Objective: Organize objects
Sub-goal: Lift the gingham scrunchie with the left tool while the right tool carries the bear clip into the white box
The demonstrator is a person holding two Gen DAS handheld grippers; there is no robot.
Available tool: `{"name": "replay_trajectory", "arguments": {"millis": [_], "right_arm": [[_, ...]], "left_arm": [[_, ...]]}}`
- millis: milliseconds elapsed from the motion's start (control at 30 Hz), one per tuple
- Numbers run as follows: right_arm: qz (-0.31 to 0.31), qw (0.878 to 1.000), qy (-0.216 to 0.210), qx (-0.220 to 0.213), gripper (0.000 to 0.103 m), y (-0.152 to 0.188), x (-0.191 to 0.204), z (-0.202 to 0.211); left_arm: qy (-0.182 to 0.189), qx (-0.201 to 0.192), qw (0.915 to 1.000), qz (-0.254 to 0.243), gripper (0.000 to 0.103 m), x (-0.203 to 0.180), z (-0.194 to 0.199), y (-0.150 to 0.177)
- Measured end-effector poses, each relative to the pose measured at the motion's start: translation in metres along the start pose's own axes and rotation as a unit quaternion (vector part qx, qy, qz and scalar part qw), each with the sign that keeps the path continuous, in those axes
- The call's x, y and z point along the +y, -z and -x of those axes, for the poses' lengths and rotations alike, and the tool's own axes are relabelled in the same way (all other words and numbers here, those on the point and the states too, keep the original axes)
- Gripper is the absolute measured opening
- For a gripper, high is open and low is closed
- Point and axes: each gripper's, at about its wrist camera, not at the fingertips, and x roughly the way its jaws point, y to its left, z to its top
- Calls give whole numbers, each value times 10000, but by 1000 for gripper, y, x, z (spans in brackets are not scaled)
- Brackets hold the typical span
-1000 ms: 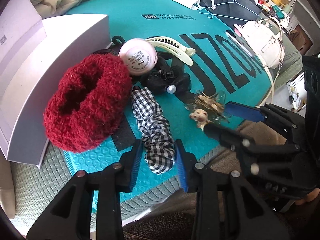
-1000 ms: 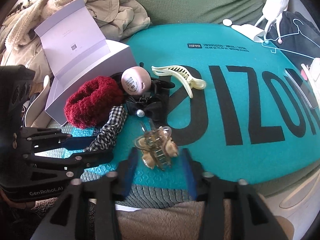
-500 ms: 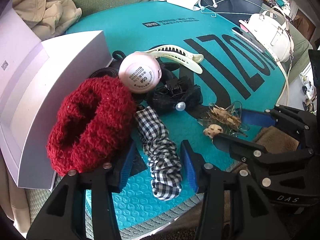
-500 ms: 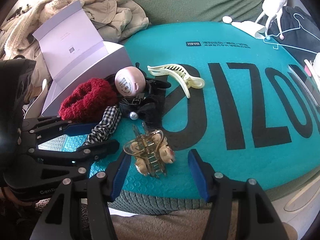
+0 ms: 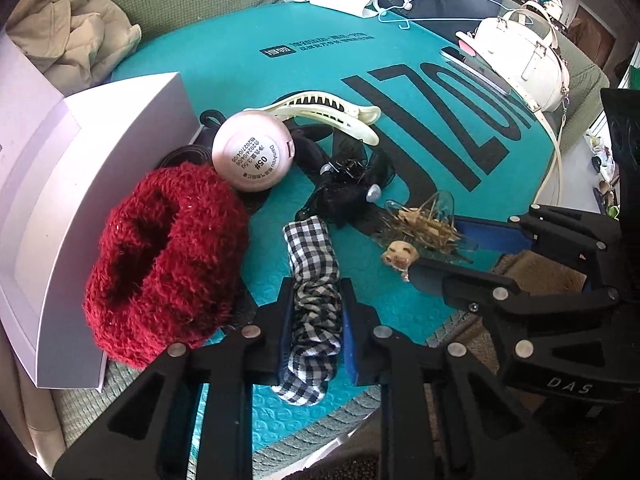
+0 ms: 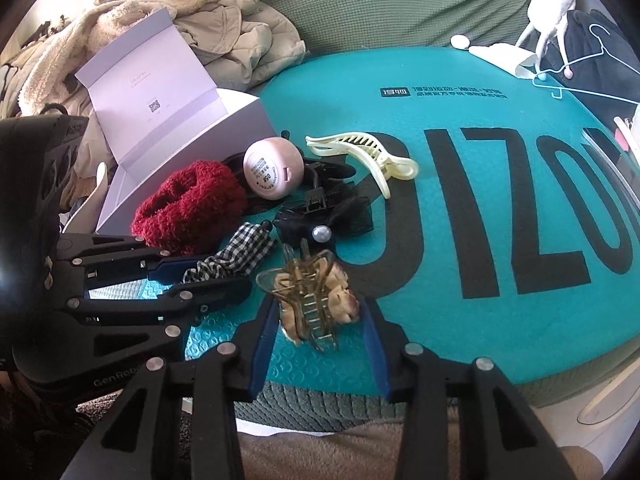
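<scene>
My left gripper [image 5: 316,312] is shut on a black-and-white checked scrunchie [image 5: 314,280] lying on the teal mat [image 5: 248,64]; it also shows in the right wrist view [image 6: 236,260]. My right gripper [image 6: 320,320] is open, its fingers on either side of a clear amber claw clip with a small animal figure [image 6: 316,296], not touching it. The clip shows in the left wrist view [image 5: 424,224] too. A fuzzy red scrunchie [image 5: 164,256], a pink round case [image 5: 252,152], a black bow clip [image 5: 348,192] and a cream claw clip [image 5: 328,108] lie nearby.
An open white box [image 6: 168,120] stands at the mat's left edge, touching the red scrunchie. Beige clothes [image 6: 232,44] lie behind it. A white handbag [image 5: 524,56], a hanger [image 5: 424,8] and dark clothing lie at the far right. The mat's front edge is close below both grippers.
My left gripper moved forward over the checked scrunchie and closed on it. My right gripper moved up around the amber clip and stays open.
</scene>
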Motion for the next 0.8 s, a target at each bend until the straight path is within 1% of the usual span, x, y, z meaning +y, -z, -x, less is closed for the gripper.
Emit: {"name": "replay_trajectory", "arguments": {"millis": [300,367,467,667,800], "right_arm": [[-84,9999,70,-55,42,-5,4,6],[-125,9998,55,-120,42,-8,5,11],[-148,9996,143,-190,42,-11,7,15],[-358,9989,151,-247,42,-11,7,13],[-487,9978,127,-439,42,-11,12,16]], "left_arm": [[169,-113,9997,-163,19,4,20,-8],[169,-154,9995,-215,19,7,27,-13],[146,-208,9993,-270,19,11,36,-20],[137,-316,9988,-354,19,20,56,-27],[112,-336,9985,-411,19,25,68,-31]]}}
